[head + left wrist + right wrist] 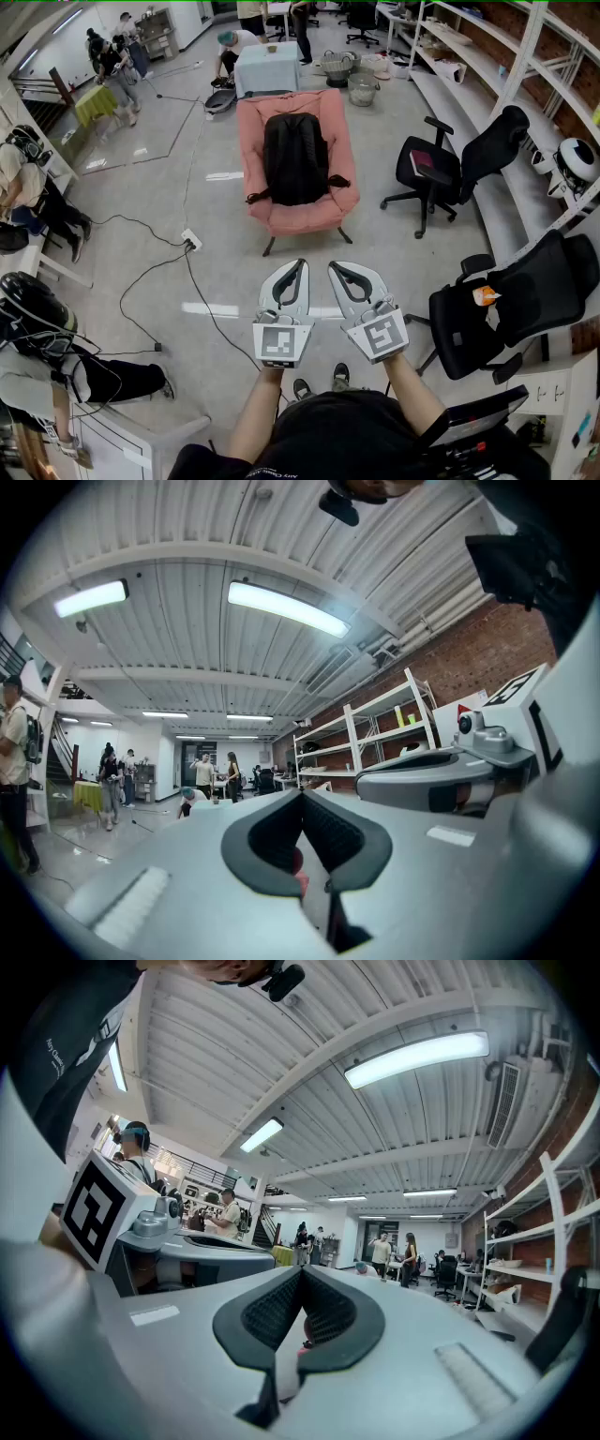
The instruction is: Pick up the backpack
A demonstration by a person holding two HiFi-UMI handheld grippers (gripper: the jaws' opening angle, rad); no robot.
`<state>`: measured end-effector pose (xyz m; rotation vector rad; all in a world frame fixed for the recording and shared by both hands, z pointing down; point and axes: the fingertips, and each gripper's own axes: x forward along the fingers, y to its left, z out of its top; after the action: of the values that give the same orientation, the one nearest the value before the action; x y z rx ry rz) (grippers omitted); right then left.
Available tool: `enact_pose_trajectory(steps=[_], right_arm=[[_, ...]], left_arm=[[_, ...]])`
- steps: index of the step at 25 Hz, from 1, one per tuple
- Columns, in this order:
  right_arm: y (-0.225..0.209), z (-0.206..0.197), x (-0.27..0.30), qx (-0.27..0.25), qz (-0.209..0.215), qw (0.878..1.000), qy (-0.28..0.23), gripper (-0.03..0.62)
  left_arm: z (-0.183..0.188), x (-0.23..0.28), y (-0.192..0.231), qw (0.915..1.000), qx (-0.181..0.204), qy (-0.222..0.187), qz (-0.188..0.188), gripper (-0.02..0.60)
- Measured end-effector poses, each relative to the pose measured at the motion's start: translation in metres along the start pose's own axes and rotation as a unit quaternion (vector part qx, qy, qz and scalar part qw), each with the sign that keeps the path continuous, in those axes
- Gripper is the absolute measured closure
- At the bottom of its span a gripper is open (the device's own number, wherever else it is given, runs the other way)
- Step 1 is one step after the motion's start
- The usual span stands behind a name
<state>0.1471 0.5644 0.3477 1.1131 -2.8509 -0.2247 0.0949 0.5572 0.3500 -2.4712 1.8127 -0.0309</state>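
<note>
A black backpack (296, 155) stands upright against the back of a pink armchair (323, 214) in the middle of the head view. My two grippers are held side by side well short of the armchair, over the floor. My left gripper (301, 264) is shut, its jaw tips meeting with nothing between them (302, 794). Beside it, my right gripper (334, 267) is also shut and empty (302, 1271). Both gripper views look level across the room. The backpack is hidden behind the jaws there.
Black office chairs stand at the right (457, 167) and near right (525, 300). A power strip (191, 240) and its cable lie on the floor at the left. White shelves (487, 66) line the right wall. People sit and stand at the left and far back.
</note>
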Motion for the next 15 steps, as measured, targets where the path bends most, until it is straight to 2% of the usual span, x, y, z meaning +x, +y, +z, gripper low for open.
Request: enact_pose_trajectory(steps=[9,15], right_arm=[[-0.004,-0.005,-0.006,-0.006,0.012,1.000,-0.007,0.583],[-0.025,-0.009,-0.008,0.004,0.018,1.000,-0.013,0.582]], left_arm=[[-0.007,0.008,-0.009,0.9998,0.010,-0.016,-0.002,0.580],[-0.008,0.026,-0.019,0.9999,0.011,-0.008,0.002,0.580]])
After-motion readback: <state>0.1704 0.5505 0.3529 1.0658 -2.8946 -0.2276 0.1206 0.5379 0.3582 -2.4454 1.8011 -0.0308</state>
